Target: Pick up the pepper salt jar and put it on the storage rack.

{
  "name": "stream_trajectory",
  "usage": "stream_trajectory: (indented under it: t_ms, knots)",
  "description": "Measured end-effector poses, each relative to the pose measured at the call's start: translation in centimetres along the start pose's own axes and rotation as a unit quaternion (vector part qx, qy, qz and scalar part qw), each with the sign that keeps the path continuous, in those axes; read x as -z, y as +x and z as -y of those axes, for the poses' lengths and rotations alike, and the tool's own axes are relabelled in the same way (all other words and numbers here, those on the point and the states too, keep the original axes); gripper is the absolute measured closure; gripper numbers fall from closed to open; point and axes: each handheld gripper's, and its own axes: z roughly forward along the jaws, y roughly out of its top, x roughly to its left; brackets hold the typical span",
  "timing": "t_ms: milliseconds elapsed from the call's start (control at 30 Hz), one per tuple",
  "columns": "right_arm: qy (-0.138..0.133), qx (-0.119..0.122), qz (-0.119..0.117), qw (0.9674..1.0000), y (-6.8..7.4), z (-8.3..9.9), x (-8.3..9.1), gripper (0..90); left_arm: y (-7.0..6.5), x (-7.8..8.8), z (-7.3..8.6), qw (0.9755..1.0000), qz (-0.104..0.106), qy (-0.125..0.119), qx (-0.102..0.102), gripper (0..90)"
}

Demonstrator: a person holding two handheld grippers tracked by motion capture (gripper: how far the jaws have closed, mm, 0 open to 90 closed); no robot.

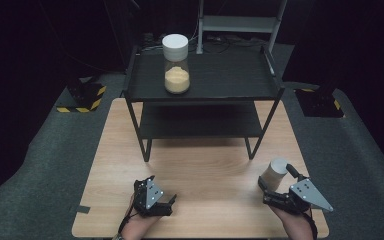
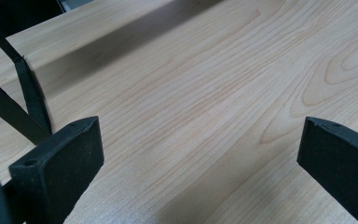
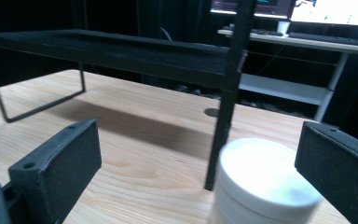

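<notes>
so the right claw (image 1: 275,186) has its jaws spread wide and nothing pinched between them, and the white-lidded jar (image 1: 274,173) sits right ahead of it, standing upright on the counter (image 1: 205,170) near the front right corner. In the right gripper view the jar's lid (image 3: 265,179) sits low between the two jaws but closer to the right-hand one, so I'd say the claw needs a small sideways nudge before it can close squarely around it. The jar's long axis runs straight up, so a level grab round the body looks like the way to go. The left claw (image 1: 166,200) is also open and holding nothing, hovering over bare wood at the front left, well apart from that jar, so the right hand is clearly the nearer one. Further out, the black shelf rack (image 1: 205,80) stands at the back of the counter with a second jar (image 1: 176,64), part-filled with something tan and grainy, on its top level at the left
</notes>
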Motion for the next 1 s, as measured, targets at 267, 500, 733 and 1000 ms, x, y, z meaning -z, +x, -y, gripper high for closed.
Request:
stream_trajectory:
  t_ms: [267, 500, 733, 1000]
  knots:
    - [0.011, -0.008, 0.026, 0.9996, -0.6, 0.7, -0.2, 0.0, 0.0, 0.0, 0.0, 1.0, 0.001, 0.0, -0.002, 0.7]
    - [0.023, -0.018, 0.039, 0.9988, -1.0, 1.4, -0.6, 0.0, 0.0, 0.0, 0.0, 1.0, 0.001, 0.0, -0.002, 0.7]
    - [0.034, -0.021, 0.043, 0.9983, -1.2, 2.0, -1.1, 0.0, 0.0, 0.0, 0.1, 1.0, 0.001, -0.002, -0.002, 0.6]
    - [0.04, -0.033, 0.047, 0.9976, -1.6, 2.8, -1.6, 4.8, 0.0, 0.1, 0.1, 1.0, 0.003, -0.003, -0.002, 0.7]
